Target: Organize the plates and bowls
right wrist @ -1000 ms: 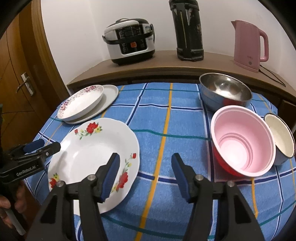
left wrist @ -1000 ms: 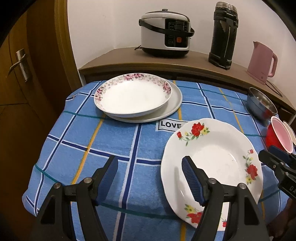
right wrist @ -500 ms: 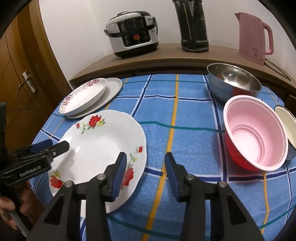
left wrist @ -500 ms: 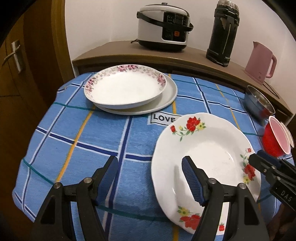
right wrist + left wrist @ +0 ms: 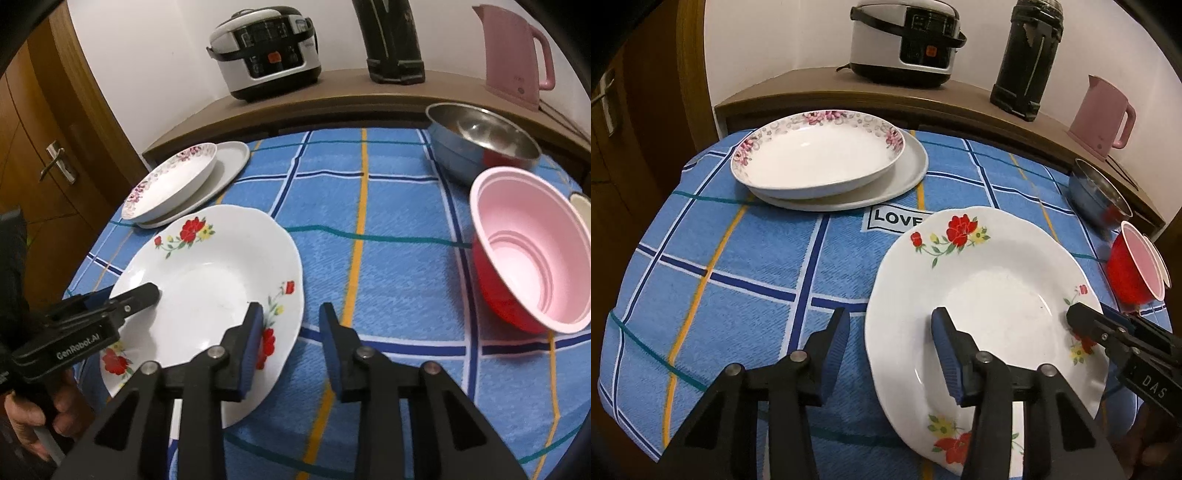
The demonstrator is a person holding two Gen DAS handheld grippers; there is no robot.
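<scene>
On the counter point(image 5: 713, 258), the pink-rimmed plate point(image 5: 816, 158) sits on a grey plate point(image 5: 908, 173) at far left. Nearer, the left gripper point(image 5: 890, 336) and right gripper point(image 5: 291, 325) both straddle the red-flower plate's point(image 5: 207, 280) opposite rims, jaws apart, gripping nothing; pink bowl point(image 5: 535, 254) sits right

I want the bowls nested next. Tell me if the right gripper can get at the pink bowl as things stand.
Probably yes. The right gripper is open and holds nothing, and only bare tablecloth lies between it and the pink bowl.
</scene>
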